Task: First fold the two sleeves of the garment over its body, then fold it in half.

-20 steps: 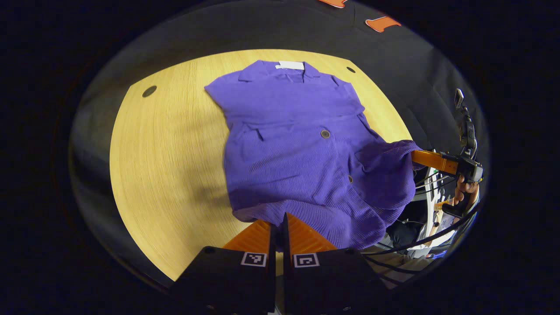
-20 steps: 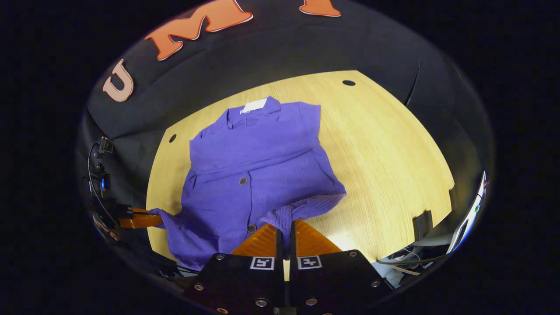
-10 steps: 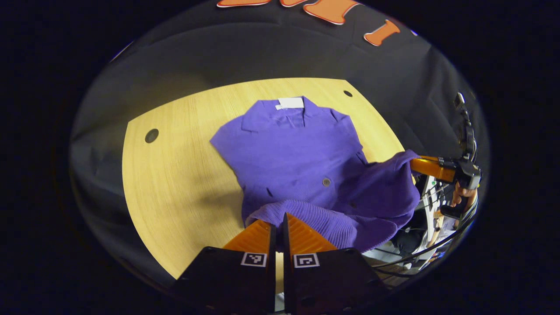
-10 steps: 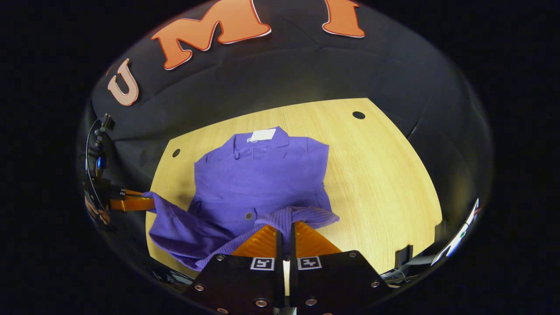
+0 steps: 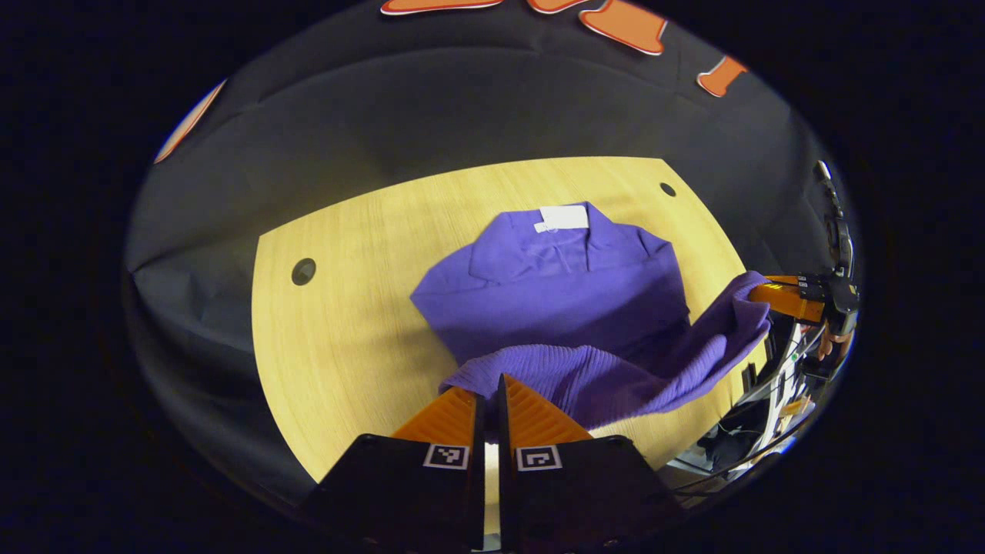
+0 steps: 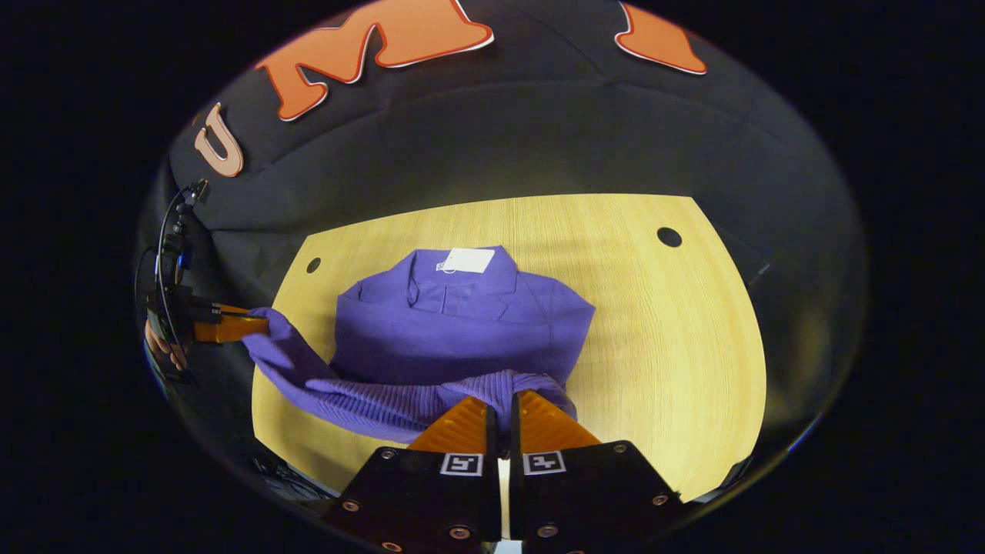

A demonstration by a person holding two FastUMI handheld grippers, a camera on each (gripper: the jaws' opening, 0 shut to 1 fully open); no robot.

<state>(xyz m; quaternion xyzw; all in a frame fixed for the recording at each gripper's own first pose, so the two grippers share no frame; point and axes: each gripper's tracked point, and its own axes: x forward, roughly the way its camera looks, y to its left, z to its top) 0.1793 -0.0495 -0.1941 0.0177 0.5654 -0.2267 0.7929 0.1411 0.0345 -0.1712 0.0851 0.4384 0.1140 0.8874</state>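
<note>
A purple knitted cardigan [image 5: 565,281] [image 6: 462,315] lies on the wooden table [image 5: 346,308] with its collar and white tag [image 5: 564,217] at the far side. Both sleeves lie folded over the body. Its ribbed hem [image 5: 585,377] [image 6: 385,396] hangs lifted above the table between the two grippers. My left gripper [image 5: 487,388] is shut on one hem corner. My right gripper [image 6: 502,402] is shut on the other corner. In the left gripper view the right gripper [image 5: 777,296] shows far right; in the right gripper view the left gripper [image 6: 223,327] shows at the left.
The table [image 6: 662,323] has small round holes [image 5: 303,271] [image 6: 669,236] near its far corners. The black cloth wall rises behind it. Cables and gear [image 5: 769,408] sit beyond the table's near right edge. A hand [image 6: 158,350] holds the left gripper.
Both grippers have lifted the hem and carried it toward the collar. The lower half of the cardigan has come off the table, hiding the buttons.
</note>
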